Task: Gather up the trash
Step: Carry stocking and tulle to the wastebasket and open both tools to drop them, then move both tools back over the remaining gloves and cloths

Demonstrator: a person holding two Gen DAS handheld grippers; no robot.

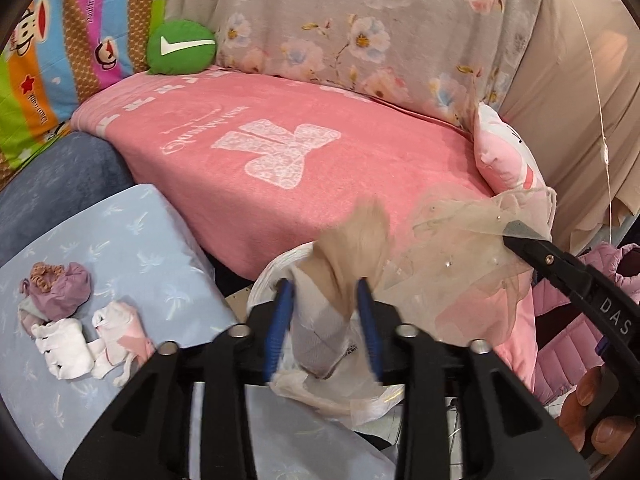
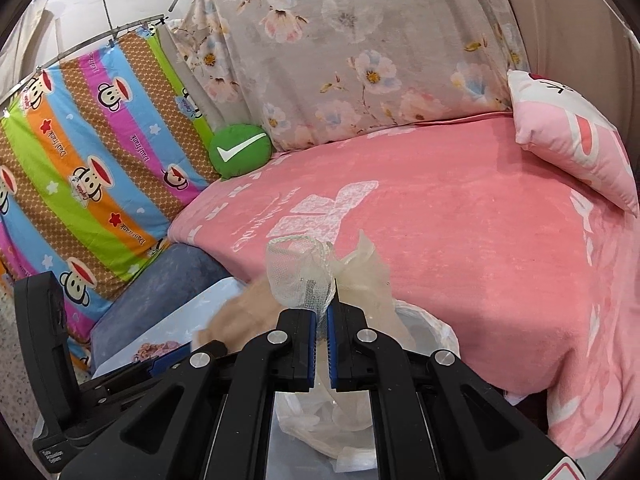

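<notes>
My left gripper hangs over the mouth of a white plastic bag. Its blue pads stand apart, and a blurred beige and grey sock sits loosely between them, partly down in the bag. My right gripper is shut on a bunch of sheer beige netting and holds it above the same bag. From the left wrist view, the right gripper comes in from the right with the beaded netting draped from it. The beige sock shows as a blur in the right wrist view.
A pink blanket covers the sofa seat, with a green round cushion and a pink pillow on it. White socks and a purple bundle lie on a light blue cushion. A pink jacket is at the right.
</notes>
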